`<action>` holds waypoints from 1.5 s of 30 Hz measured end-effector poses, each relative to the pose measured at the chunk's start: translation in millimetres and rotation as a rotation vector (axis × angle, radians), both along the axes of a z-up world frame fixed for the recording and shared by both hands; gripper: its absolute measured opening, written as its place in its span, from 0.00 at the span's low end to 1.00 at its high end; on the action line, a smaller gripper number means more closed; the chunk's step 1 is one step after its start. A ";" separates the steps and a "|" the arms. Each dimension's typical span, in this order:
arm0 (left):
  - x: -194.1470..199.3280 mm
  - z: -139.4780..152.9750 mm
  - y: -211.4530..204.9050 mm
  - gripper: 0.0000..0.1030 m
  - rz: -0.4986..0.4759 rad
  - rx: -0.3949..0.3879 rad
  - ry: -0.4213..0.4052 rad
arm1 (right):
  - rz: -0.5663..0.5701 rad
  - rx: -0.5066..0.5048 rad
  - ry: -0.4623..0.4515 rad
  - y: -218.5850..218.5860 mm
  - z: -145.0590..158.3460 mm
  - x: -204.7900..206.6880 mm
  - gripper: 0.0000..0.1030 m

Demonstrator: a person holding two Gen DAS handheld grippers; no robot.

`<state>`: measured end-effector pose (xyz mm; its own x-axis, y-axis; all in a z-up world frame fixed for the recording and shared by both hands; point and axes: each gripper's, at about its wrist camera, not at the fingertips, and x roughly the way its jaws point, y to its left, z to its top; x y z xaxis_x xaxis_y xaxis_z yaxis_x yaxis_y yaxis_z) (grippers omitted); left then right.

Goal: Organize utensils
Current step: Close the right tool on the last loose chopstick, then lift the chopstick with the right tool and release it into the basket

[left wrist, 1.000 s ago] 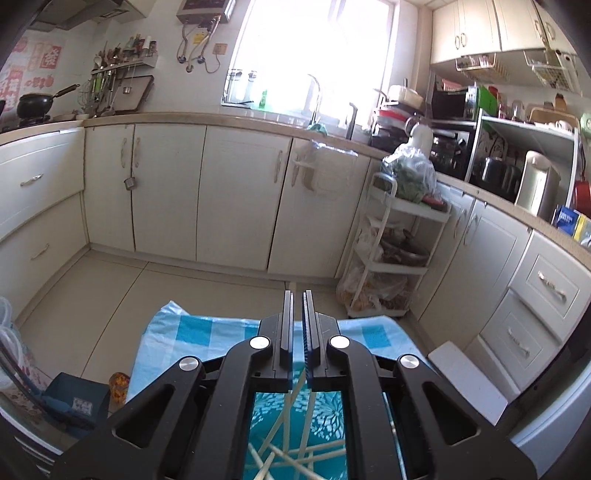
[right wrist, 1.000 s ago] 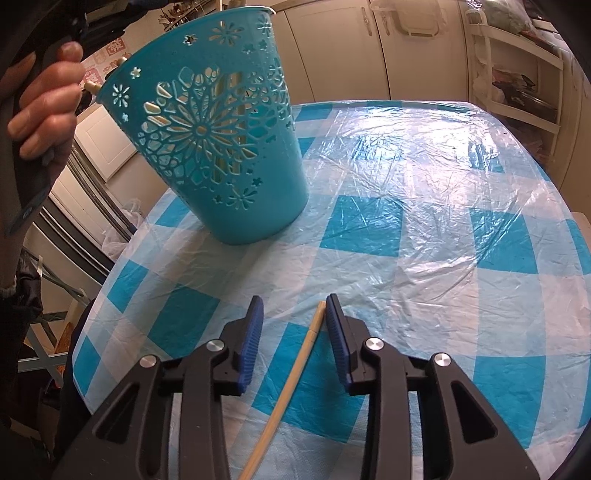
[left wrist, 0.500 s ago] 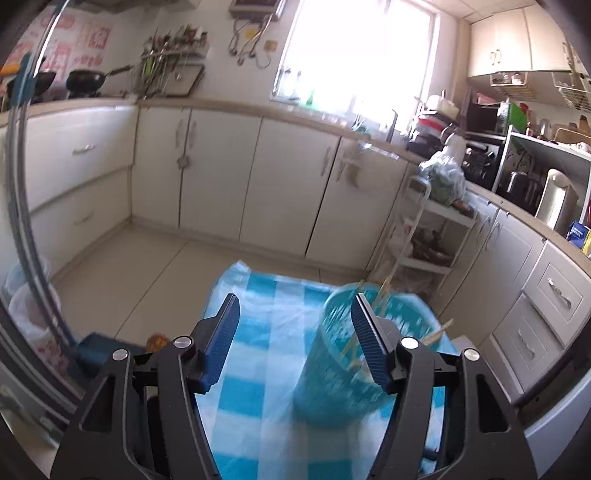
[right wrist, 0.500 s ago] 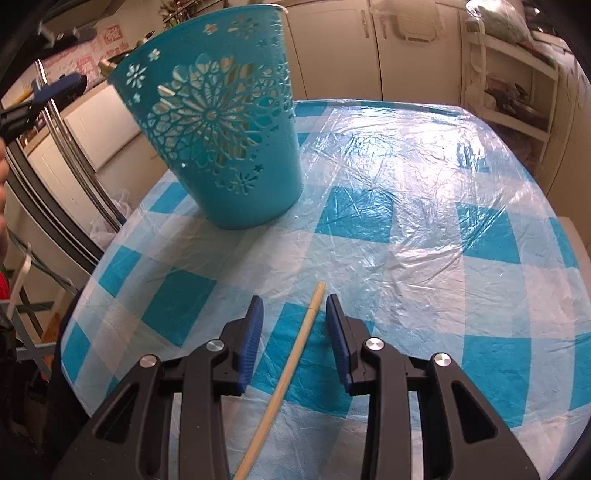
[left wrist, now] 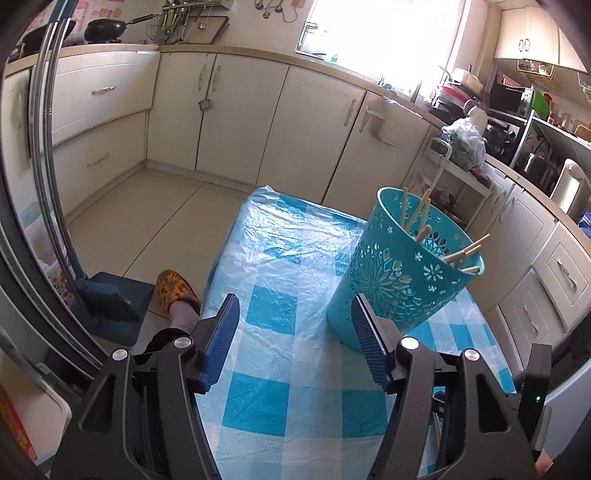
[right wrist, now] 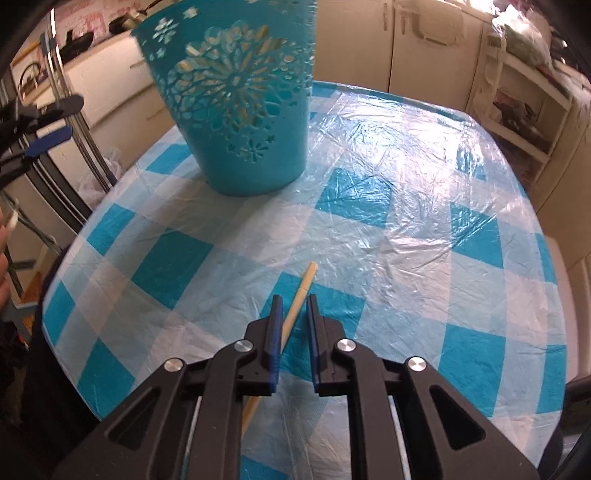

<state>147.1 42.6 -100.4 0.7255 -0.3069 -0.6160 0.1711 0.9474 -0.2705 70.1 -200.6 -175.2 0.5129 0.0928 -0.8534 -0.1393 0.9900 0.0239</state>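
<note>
Left gripper [left wrist: 295, 332] and right gripper [right wrist: 293, 330]: black angular frames, silver screws, ribbed blue fingers [left wrist: 221, 336]. Patterned orange slipper [left wrist: 177, 290] over a grey sock.

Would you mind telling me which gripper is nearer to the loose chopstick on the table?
Right. The right gripper has its jaws around the chopstick and has just been closing. The left gripper is open beside the teal basket.

I look into a cream-fronted kitchen: base cabinets [left wrist: 236, 110] run along two walls under a pale worktop, a bright window [left wrist: 384, 33] floods the far wall with daylight, and a black pan [left wrist: 107, 29] sits on the counter at left. Beige tiles cover the floor [left wrist: 147, 218]. A white trolley [left wrist: 454, 173] stands against the right-hand cabinets.
</note>
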 end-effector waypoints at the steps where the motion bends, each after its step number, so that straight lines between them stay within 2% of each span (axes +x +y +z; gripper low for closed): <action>1: -1.7 -0.4 -1.0 0.58 -0.002 0.000 0.002 | 0.004 -0.001 0.002 0.2 0.2 0.3 0.13; 4: -5.1 -0.6 -3.2 0.58 -0.012 0.001 0.008 | -0.007 0.052 0.017 -8.3 -0.2 1.4 0.08; 9: -11.8 -2.5 -9.3 0.58 -0.029 0.016 0.020 | -0.060 0.316 0.019 -40.5 8.4 -7.4 0.06; 13: -15.6 -7.7 -10.6 0.60 -0.032 0.021 0.046 | -0.063 0.531 -0.070 -62.3 36.4 -20.1 0.06; 17: -17.0 -8.3 -9.3 0.61 -0.031 0.019 0.061 | -0.036 0.645 -0.183 -67.8 79.6 -23.0 0.06; 20: -19.6 -3.7 -8.6 0.61 -0.030 0.020 0.052 | 0.007 0.690 -0.279 -63.6 118.9 -14.7 0.06; 23: -21.5 1.6 -6.1 0.63 -0.025 0.012 0.041 | 0.050 0.704 -0.366 -55.8 154.5 -7.0 0.06; 29: -19.9 4.9 0.3 0.64 -0.010 -0.006 0.043 | 0.102 0.716 -0.471 -55.4 207.7 8.5 0.06; 32: -18.1 3.4 3.0 0.64 -0.004 -0.017 0.052 | 0.105 0.693 -0.531 -57.0 239.3 26.0 0.06; 35: -16.7 1.8 5.0 0.64 0.001 -0.025 0.059 | 0.096 0.634 -0.585 -56.1 258.1 40.9 0.05; 40: -16.1 1.1 5.3 0.64 0.001 -0.028 0.062 | 0.065 0.577 -0.613 -58.2 261.1 63.0 0.05; 45: -14.0 -1.3 5.8 0.64 0.004 -0.032 0.071 | 0.041 0.514 -0.592 -50.1 240.5 78.9 0.05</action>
<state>133.1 48.5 -101.8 0.6820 -0.3241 -0.6556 0.1464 0.9388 -0.3118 149.0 -250.7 65.4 0.8567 0.4309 -0.2835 -0.3083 0.8684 0.3883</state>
